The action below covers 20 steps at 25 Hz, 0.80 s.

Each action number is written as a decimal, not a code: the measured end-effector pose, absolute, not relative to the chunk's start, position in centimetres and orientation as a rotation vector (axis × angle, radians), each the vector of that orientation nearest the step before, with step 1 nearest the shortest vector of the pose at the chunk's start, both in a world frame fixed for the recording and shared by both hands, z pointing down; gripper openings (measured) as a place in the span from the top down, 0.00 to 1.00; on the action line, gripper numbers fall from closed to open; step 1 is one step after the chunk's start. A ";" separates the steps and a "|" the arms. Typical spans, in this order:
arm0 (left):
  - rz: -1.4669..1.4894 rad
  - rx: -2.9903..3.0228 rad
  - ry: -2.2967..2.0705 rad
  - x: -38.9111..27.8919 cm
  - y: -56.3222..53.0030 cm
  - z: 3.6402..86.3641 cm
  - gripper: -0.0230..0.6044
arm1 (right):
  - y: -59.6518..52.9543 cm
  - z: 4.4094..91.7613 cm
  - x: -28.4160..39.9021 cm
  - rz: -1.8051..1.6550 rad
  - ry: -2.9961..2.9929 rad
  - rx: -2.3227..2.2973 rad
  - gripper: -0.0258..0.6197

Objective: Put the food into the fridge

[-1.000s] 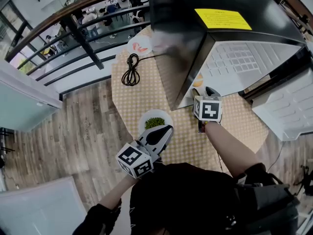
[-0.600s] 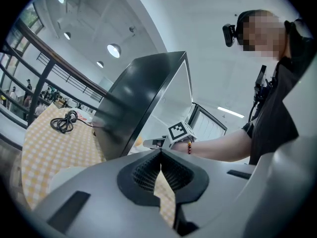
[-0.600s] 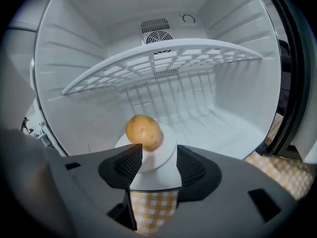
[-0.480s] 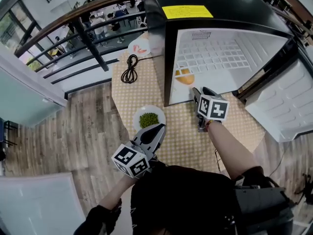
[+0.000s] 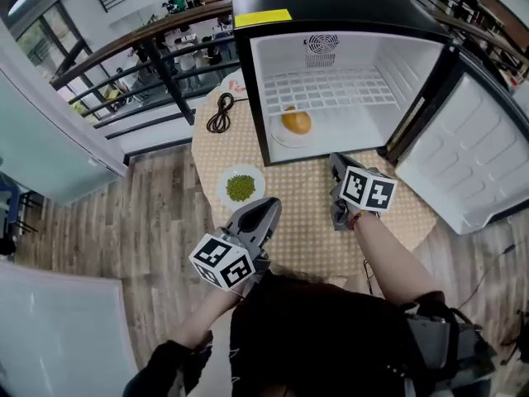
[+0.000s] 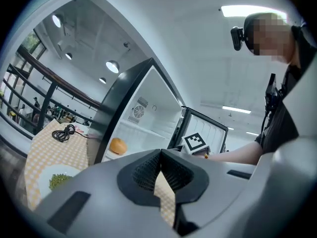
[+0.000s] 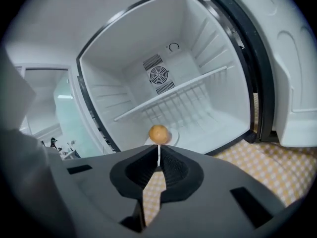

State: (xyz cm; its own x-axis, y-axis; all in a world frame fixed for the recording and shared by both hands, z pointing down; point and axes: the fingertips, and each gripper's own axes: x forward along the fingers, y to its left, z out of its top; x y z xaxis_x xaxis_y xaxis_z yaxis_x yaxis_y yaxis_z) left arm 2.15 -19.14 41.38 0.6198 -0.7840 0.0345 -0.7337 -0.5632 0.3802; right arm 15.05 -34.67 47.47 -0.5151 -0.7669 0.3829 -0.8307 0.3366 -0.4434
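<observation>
Done so far: one part of the task is being judged as finished, since the round orange food (image 5: 296,121) is lying on a white plate (image 5: 278,136) on the floor of the fridge (image 5: 347,56), close to its left wall.
Door: the fridge door (image 5: 471,164) is standing wide open, swung out to the right.
Left to do: the green food (image 5: 240,187) is lying on a second plate (image 5: 225,197) on the table (image 5: 306,213), outside and just in front of the left front corner of the fridge. By judgement it is waiting to be carried in, and the door to be shut after that.
Left side: the jaws of the left gripper (image 6: 159,155) are being held together with nothing between them. It is being held near the green food but apart from it.
Right side: the jaws of the right gripper (image 7: 158,158) have just been closing and are meeting now, with nothing between them. It is being pointed into the open fridge, toward the round orange food.
Count of food: one round orange food and one heap of green food.
Count of plates: two are being seen clearly. A third plate (image 5: 238,84) is perhaps lying beyond the cable (image 5: 220,112), but it is half hidden by the fridge.
Count of the rest: one fridge, one cable, two grippers.
</observation>
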 end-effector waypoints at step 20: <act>-0.146 2.503 -1.176 17.9 -2.0 41.3 0.95 | -11.4 42.8 24.3 1.163 -2.771 1.088 0.94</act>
State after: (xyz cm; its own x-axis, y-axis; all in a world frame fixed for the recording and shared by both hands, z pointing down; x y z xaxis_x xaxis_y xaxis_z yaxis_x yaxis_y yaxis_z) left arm 17.91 -1.97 41.33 0.6461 -0.7607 0.0626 -0.7224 -0.5829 0.3721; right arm 24.28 -11.39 42.83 -0.7669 -0.6098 0.2000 -0.5699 0.5038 -0.6492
